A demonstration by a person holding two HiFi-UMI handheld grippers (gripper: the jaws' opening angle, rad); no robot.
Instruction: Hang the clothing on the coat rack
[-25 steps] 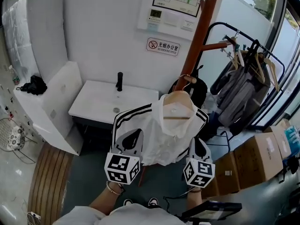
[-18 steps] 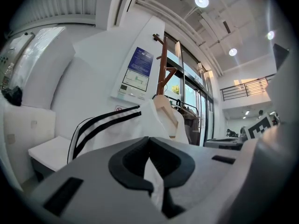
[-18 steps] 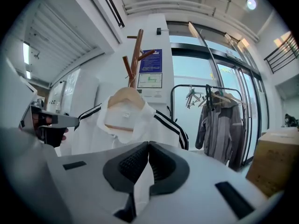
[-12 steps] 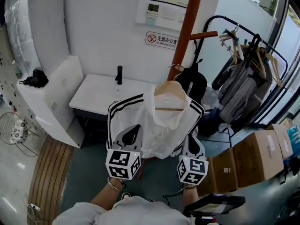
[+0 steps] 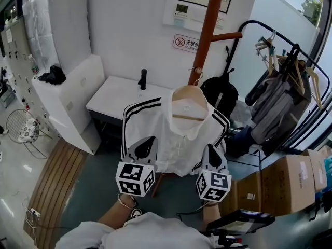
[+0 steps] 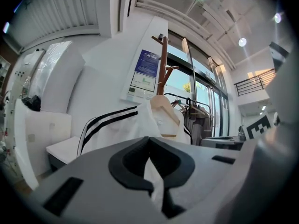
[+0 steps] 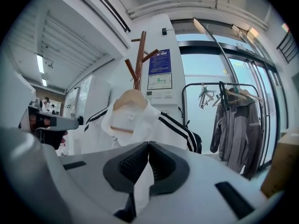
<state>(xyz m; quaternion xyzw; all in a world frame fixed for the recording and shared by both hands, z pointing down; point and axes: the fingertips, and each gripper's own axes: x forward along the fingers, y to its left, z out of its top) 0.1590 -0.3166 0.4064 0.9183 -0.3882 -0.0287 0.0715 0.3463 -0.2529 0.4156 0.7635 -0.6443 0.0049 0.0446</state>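
Observation:
A white jacket (image 5: 171,134) with black shoulder stripes hangs on a wooden hanger (image 5: 189,95), held up in front of me. My left gripper (image 5: 147,145) is shut on the jacket's lower left part. My right gripper (image 5: 211,155) is shut on its lower right part. White fabric runs between the closed jaws in both gripper views: the left gripper (image 6: 149,141) and the right gripper (image 7: 148,146). The brown wooden coat rack (image 5: 210,25) stands right behind the hanger. The hanger's metal hook (image 5: 196,71) is close against the pole, below a side peg (image 5: 225,36).
A white sink counter (image 5: 119,95) with a black faucet (image 5: 142,79) stands left of the rack. A black bag (image 5: 220,92) sits at the rack's foot. A black clothes rail with grey coats (image 5: 280,97) is on the right, with cardboard boxes (image 5: 282,183) nearer me.
The head view has swung a little to the left. The jacket stays up in front of the rack pole, with both grippers still on it.

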